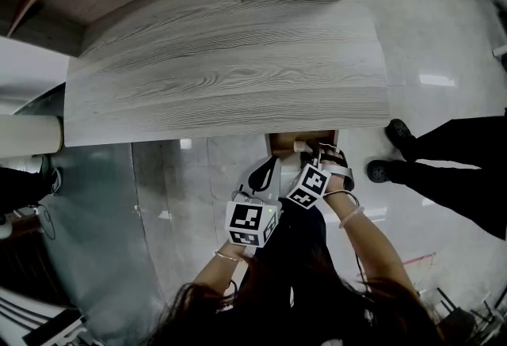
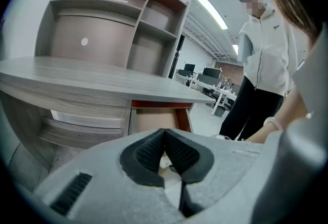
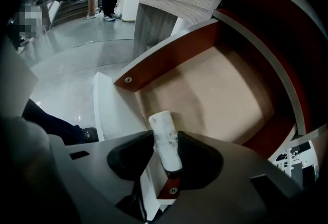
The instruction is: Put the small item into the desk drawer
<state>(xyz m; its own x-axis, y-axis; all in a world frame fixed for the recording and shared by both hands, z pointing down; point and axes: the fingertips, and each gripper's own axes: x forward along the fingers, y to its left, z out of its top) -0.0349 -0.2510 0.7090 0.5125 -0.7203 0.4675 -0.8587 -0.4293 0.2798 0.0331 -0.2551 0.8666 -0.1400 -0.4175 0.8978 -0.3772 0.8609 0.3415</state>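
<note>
**A:** Any text or labels you can actually read here?

**B:** Nope, nothing legible. Closest thing is the black-and-white square patterns on the marker cubes (image 1: pixel 252 224) in the head view. There's also a tiny chest mark on the white top of the bystander (image 2: pixel 264 48) standing off to the side of the drawer (image 3: pixel 215 89), way too small to read.

**A:** ok so where's the small item?

**B:** It's a small white roll (image 3: pixel 163 125), a bit smudged. The right gripper (image 3: pixel 165 138) has it pinched, one dark pad on each side, jaws only as far apart as the roll is thick. The roll sticks up out of the jaws and hangs over the drawer's front edge, not lying in it. The drawer stands open: tan bottom, red-brown side walls, white front panel (image 3: pixel 110 110).

**A:** and the left one?

**B:** The left gripper (image 2: pixel 164 133) is closed, pad tips touching, nothing clamped. It sits just in front of the drawer, pointing at it.

**A:** What does one view give you that the others miss?

**B:** Only the right gripper view shows the roll clearly and the drawer's inside, with a screw head (image 3: pixel 128 80) at a front corner. The left gripper view is the only one showing the shelf unit (image 2: pixel 118 18) up on the worktop above the drawer head-on, plus monitors (image 2: pixel 207 72) far beyond the drawer. The head view gives the layout:
- grey wood-grain worktop (image 1: pixel 230 83) directly over the drawer
- both grippers side by side at the drawer's mouth
- shiny floor (image 1: pixel 182 202) beneath
- black shoes (image 1: pixel 398 132) off to the drawer's right in that picture
</note>
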